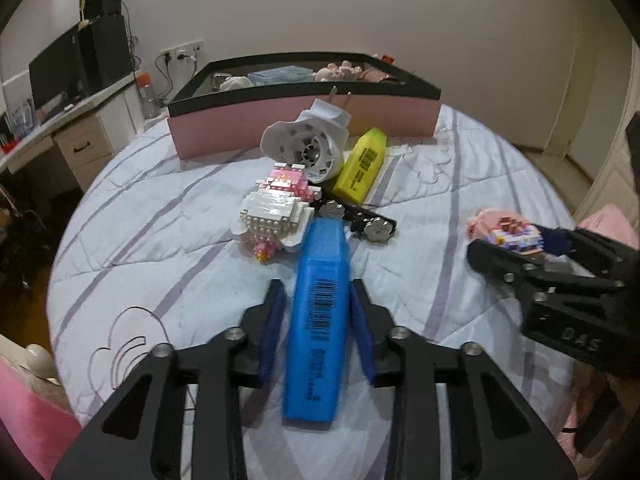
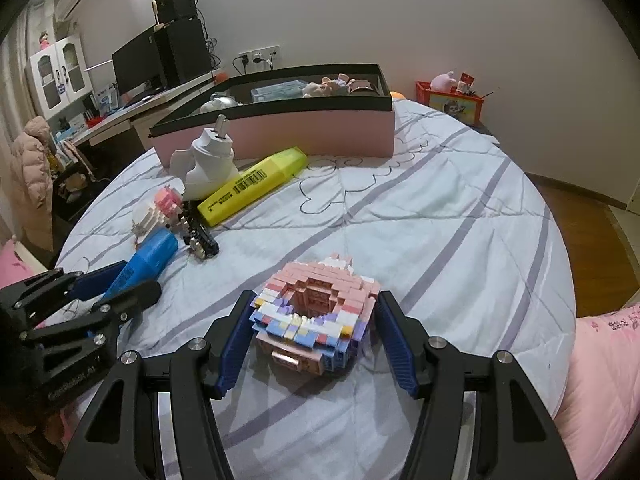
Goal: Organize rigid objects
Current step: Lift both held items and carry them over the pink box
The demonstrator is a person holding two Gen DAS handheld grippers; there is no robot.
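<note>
Both grippers tilt down over the quilt (image 2: 460, 216): the left gripper (image 1: 318, 300) pinches the blue highlighter (image 1: 320, 312), and the right gripper (image 2: 316, 320) clasps the pink brick model (image 2: 316, 312), short of the pink box (image 1: 304, 124).

A: What stood along the far wall?

B: A desk (image 2: 168, 98) carried a dark monitor (image 2: 134, 65) and a black speaker stack (image 2: 182, 50). Wall sockets (image 2: 259, 56) sat just beside them.

A: And left of the desk?

B: A white glass-door cabinet (image 2: 56, 76), with a padded pink jacket (image 2: 34, 176) hanging near it. A red printed box (image 2: 454, 102) stood at the bed's far right corner.
</note>
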